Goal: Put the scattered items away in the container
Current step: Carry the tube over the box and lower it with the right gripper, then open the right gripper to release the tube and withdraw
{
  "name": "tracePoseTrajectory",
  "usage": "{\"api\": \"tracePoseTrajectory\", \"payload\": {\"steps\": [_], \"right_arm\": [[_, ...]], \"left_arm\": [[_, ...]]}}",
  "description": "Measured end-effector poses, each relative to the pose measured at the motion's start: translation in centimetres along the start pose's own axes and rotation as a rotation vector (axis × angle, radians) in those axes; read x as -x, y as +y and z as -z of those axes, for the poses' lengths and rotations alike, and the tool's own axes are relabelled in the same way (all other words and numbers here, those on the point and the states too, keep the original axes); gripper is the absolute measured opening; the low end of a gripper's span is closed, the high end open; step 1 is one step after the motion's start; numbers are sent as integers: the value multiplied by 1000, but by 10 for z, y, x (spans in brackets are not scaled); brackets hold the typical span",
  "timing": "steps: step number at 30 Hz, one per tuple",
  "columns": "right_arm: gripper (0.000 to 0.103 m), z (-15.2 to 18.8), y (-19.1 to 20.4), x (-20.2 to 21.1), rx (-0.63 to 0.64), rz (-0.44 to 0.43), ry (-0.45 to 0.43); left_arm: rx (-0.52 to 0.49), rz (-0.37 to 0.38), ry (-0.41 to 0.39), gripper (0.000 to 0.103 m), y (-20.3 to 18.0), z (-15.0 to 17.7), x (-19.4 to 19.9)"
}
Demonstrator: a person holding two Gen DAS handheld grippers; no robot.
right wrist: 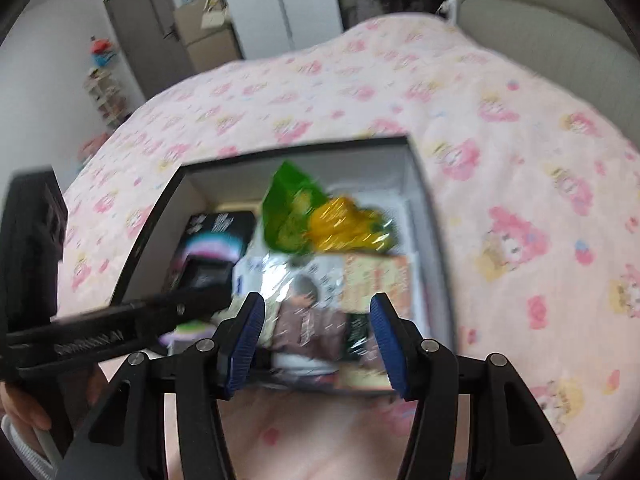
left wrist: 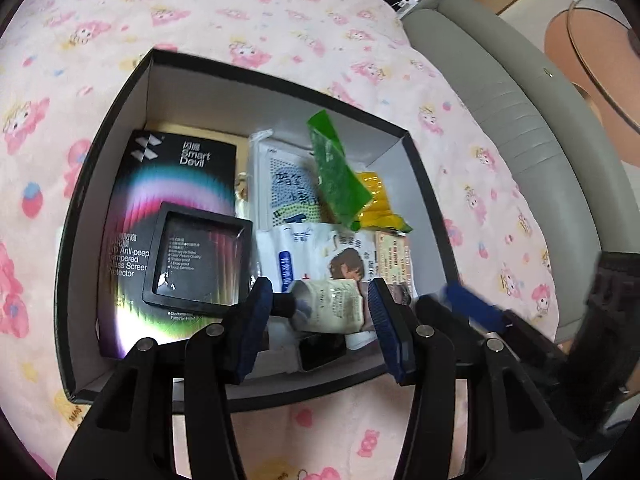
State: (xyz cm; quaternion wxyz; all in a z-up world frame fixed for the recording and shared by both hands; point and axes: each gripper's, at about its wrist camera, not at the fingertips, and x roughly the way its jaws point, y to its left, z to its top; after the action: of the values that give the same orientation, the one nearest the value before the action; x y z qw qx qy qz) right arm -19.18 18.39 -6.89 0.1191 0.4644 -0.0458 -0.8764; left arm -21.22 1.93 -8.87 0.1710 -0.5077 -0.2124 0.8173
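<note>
Across the middle of the left wrist view we see the black box [left wrist: 108, 128] sitting on a pink cartoon blanket [left wrist: 280, 12]. At its left lies a dark pack [left wrist: 176, 184] reading "Smart Devil" and "Anti-peep Tempered Glass Screen Protector". A small black frame [left wrist: 198, 258] rests on it. Green [left wrist: 340, 172] and yellow packets [left wrist: 380, 200] sit at the upper right. Our left gripper [left wrist: 316, 320] is let go, its blue pads apart, a cream tube [left wrist: 332, 306] lying loose between them. Our right gripper [right wrist: 316, 344] hangs wide over the box, gripping nothing.
</note>
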Motion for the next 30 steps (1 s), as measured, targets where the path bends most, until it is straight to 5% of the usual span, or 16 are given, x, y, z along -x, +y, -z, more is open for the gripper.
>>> {"api": "tracePoseTrajectory", "payload": {"steps": [11, 30], "right_arm": [[51, 14, -3, -25, 12, 57, 76], [51, 10, 11, 40, -77, 18, -68]], "left_arm": [[-17, -98, 88, 50, 4, 1, -25], [-80, -12, -63, 49, -14, 22, 57]]}}
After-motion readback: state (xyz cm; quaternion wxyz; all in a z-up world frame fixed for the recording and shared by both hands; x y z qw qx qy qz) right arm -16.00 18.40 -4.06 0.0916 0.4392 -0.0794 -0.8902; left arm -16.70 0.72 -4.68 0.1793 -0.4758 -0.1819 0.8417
